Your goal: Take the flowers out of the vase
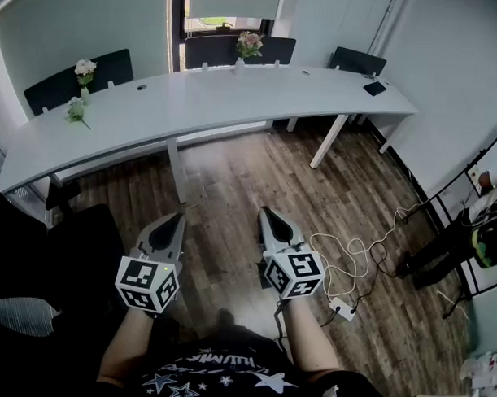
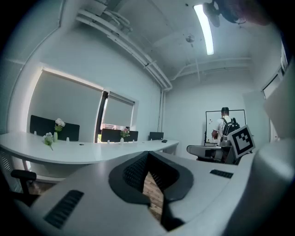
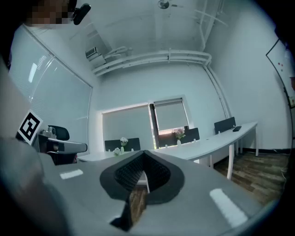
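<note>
Your left gripper [image 1: 176, 220] and right gripper [image 1: 266, 210] are both pressed together on nothing, well apart from the desk [image 1: 236, 95].
You're at the approach: past both tips lies wooden floor [image 1: 233, 173], then that long white desk. White flowers [image 1: 84, 67] stand in a vase [image 1: 85, 90] ahead-left of the left gripper, pink flowers [image 1: 249, 43] ahead of the right. Next, likely: close in, spread one gripper's jaws, pinch the stems. Dark chairs [image 1: 115, 67] and a window [image 1: 227, 6] sit behind.

A long curved white desk [image 1: 236, 95] stands well ahead of the left tool [image 1: 177, 221], dark chairs [image 1: 209, 52] behind it (window [image 1: 226, 23] beyond, blind [image 1: 235, 2] lowered); wood-plank floor [image 1: 249, 169] lies beneath.
</note>
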Motion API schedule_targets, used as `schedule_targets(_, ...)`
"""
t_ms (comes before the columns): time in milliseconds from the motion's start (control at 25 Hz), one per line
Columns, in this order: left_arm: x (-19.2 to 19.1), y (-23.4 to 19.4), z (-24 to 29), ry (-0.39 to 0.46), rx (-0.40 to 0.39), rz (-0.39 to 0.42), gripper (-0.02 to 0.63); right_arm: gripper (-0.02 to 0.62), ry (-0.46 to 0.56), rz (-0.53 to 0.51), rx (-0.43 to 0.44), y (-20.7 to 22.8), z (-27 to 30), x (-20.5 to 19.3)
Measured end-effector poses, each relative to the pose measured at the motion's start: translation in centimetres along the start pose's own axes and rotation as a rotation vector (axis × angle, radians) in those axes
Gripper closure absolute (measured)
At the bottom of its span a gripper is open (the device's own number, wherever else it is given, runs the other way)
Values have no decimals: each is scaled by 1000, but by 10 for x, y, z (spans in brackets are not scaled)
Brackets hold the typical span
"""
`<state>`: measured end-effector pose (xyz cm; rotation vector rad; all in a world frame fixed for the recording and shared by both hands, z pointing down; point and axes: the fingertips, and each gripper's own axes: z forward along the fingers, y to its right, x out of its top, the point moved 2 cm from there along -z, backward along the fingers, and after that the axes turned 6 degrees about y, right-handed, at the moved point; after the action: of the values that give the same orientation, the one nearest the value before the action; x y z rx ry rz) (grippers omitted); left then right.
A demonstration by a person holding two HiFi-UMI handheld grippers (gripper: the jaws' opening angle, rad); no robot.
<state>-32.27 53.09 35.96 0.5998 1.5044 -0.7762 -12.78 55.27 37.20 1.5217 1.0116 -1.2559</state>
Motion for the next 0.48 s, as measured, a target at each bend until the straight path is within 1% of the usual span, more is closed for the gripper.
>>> schedule_targets(200,-5,2,3,3,-13,3,597,594,6,-12,3,-1,6,1)
schedule_targets(480,-5,1,9,-3,-10,-8,597,594,-8,10,9,-1,7,-2)
